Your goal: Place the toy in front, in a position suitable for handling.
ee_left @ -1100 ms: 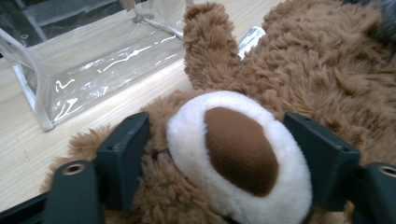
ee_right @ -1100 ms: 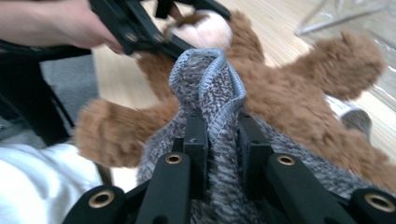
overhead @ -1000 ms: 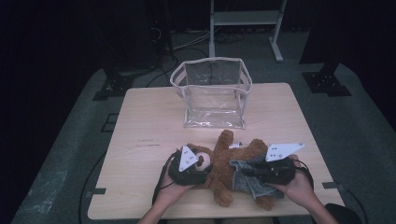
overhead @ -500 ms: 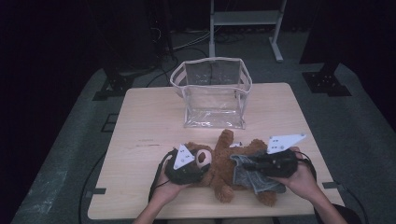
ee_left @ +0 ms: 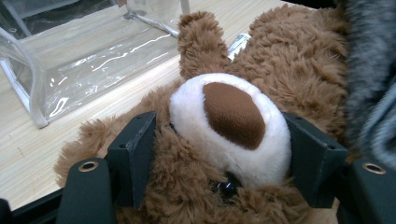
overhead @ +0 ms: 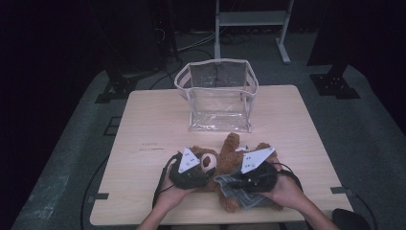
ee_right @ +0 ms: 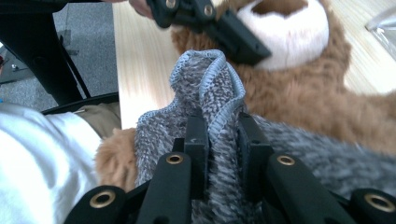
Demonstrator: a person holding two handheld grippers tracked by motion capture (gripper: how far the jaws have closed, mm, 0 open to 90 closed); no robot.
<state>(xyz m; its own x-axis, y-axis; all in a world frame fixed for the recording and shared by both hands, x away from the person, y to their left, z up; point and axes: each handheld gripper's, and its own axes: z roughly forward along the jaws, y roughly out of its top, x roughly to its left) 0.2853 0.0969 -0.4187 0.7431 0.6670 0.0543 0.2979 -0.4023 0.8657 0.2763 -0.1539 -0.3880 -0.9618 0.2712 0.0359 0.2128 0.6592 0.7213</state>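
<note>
A brown teddy bear (overhead: pixel 230 158) lies on its back near the front of the wooden table (overhead: pixel 153 124). My left gripper (overhead: pixel 205 167) has just been closing, and its jaws now press on both sides of the bear's head (ee_left: pixel 224 112), with the white snout between them. My right gripper (overhead: pixel 238 180) comes in from the right and is shut on a folded edge of a grey knit garment (ee_right: pixel 205 79). The garment (overhead: pixel 239 194) drapes over the bear's lower body. In the right gripper view, the left gripper (ee_right: pixel 219 23) is at the bear's head.
A clear plastic bag (overhead: pixel 218 96) stands upright and open at the middle of the table, just beyond the bear, also in the left gripper view (ee_left: pixel 93 60). A metal stand (overhead: pixel 249 19) rises behind the table. Dark floor surrounds the table.
My right gripper has moved left with the grey garment, farther over the bear. The left gripper's jaws have closed in on the bear's head while that hand stayed put.
</note>
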